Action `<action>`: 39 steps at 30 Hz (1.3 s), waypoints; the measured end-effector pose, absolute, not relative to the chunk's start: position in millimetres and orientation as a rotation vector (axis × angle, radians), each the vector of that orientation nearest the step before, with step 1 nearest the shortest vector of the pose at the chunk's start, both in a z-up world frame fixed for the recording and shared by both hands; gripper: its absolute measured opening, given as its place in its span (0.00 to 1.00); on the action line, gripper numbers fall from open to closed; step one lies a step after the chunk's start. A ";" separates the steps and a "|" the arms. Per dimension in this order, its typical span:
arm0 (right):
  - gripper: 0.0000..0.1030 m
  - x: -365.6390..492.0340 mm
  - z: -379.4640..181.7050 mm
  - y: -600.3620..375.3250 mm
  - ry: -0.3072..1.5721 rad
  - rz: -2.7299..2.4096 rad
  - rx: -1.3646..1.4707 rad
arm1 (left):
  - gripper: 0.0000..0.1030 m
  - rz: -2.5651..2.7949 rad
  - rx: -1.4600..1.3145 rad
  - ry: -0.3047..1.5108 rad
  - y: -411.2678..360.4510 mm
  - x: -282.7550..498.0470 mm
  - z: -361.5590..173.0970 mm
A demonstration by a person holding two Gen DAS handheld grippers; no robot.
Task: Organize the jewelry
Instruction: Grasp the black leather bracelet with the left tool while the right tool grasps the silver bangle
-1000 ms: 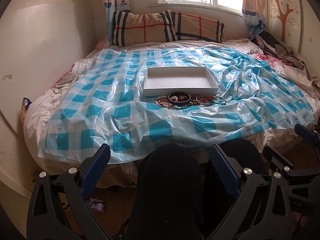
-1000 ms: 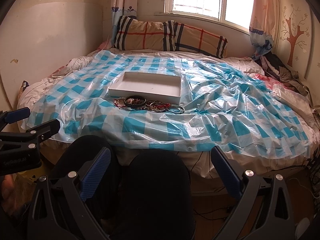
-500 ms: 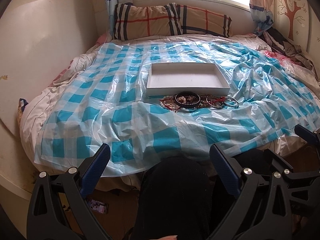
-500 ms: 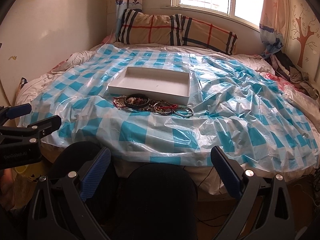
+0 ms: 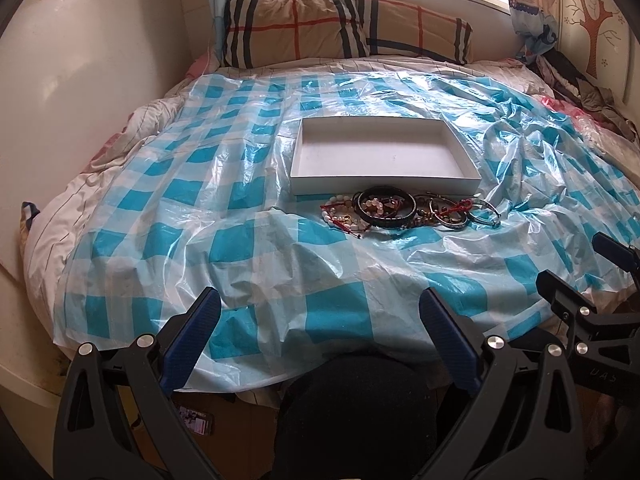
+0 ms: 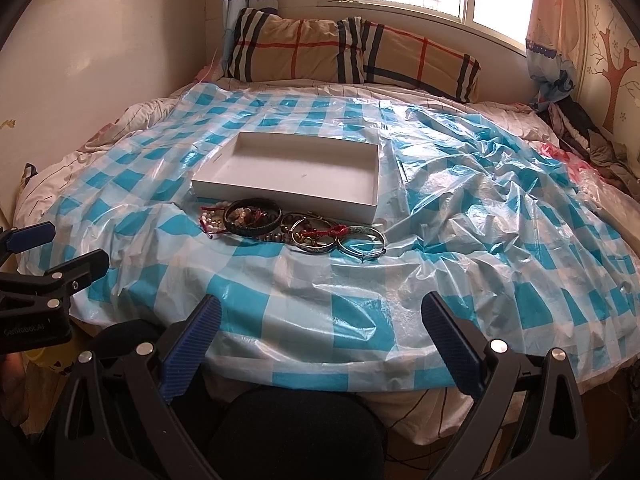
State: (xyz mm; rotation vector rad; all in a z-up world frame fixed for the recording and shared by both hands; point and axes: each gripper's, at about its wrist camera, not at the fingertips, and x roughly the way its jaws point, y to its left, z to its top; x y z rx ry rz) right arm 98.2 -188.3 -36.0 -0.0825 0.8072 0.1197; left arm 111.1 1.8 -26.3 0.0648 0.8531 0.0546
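Observation:
A pile of jewelry [image 5: 408, 210] lies on the blue-checked plastic sheet [image 5: 240, 248] on the bed: a black bangle, bead strings, a red cord and silver bangles. It also shows in the right wrist view [image 6: 292, 226]. An empty white tray [image 5: 384, 160] sits just behind it, also seen in the right wrist view [image 6: 296, 172]. My left gripper [image 5: 320, 320] is open and empty at the bed's near edge, well short of the pile. My right gripper [image 6: 320, 324] is open and empty, likewise short of the pile.
Plaid pillows [image 5: 344, 28] lie at the bed's head under the window. Crumpled clothes [image 5: 576, 80] are heaped at the far right. A wall runs along the bed's left side. My dark-clad knees [image 5: 352, 412] sit below the grippers.
Both grippers have moved forward and up toward the bed; the tray and jewelry now appear closer. Both stay open and empty.

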 end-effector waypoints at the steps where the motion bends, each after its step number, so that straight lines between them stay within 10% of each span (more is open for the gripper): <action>1: 0.93 103.5 -37.3 -189.3 0.810 0.120 -0.080 | 0.93 0.055 0.063 0.856 2.4 114.4 -28.2; 34: 0.93 213.4 -91.3 -218.6 0.903 0.160 -0.026 | 0.89 -0.142 0.044 0.918 -22.8 252.7 -77.0; 39: 0.93 225.9 -99.3 -223.5 0.915 0.169 -0.019 | 0.68 -0.173 0.010 0.963 -21.7 281.2 -96.3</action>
